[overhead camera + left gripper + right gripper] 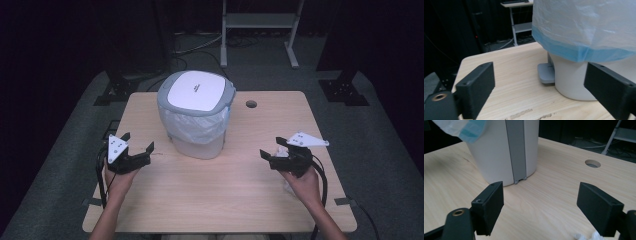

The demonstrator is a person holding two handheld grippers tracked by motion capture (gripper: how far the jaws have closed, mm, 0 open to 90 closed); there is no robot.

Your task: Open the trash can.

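Dark room, grey floor [60,145], metal stand [260,30] behind.

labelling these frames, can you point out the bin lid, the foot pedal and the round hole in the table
bin lid [195,90], high view, centre of the white top panel
foot pedal [546,73], left gripper view, grey plate at the bin's base
round hole [592,163], right gripper view, middle of the opening in the tabletop

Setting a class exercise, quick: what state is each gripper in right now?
Left gripper: open, holding nothing, left of the bin.
Right gripper: open, holding nothing.
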